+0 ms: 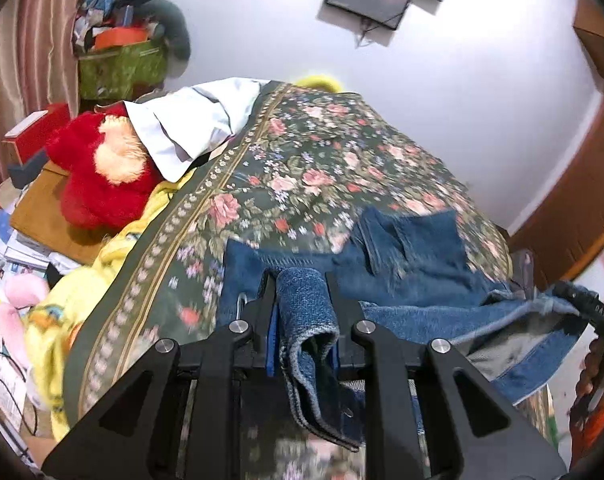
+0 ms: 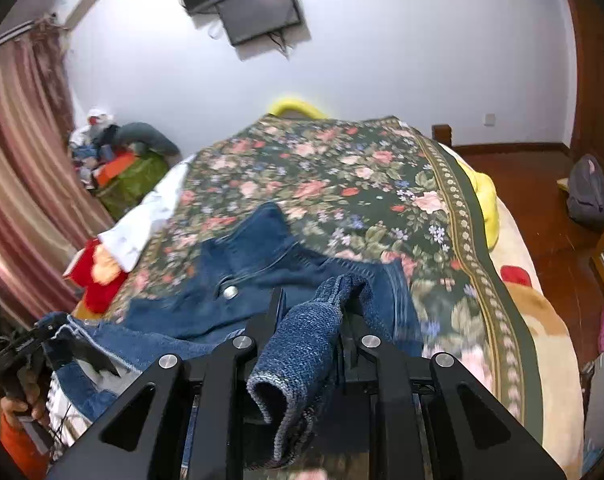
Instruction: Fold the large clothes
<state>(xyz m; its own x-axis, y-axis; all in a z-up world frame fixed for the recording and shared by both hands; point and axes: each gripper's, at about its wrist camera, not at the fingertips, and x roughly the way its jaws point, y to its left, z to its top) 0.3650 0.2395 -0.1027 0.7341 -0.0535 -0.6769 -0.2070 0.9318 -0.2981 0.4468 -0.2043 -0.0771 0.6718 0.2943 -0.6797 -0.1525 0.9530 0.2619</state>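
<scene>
Both hand-held grippers are clamped on the jeans (image 1: 414, 280): the left hand-held gripper (image 1: 302, 304) has its jaws closed on a doubled band of denim that curls back over the fingers toward the camera, and the right hand-held gripper (image 2: 314, 320) pinches a similar rolled band of denim. The jeans lie ahead of both grippers on the near part of the bed (image 2: 382, 184), on its flowered cover, with the metal waist button (image 2: 231, 292) showing in the right wrist view, just left of that gripper. The garment's long axis seems to run across the two grippers rather than away from them, though blur makes this hard to settle. In the left view the right gripper's tip appears at the far right edge with frayed denim at it, and in the right view the left gripper shows at the far left; so the held cloth spans between them, and neither hand is clearly nearer the bulk of the fabric. The coming move, as I judge it, is to carry the held edge forward over the denim lying on the bed. The only writing I can find is pale lettering on the right gripper's body in the left view, which may read "DAS"; it is too small to be sure. No brand tag on the jeans is legible.
</scene>
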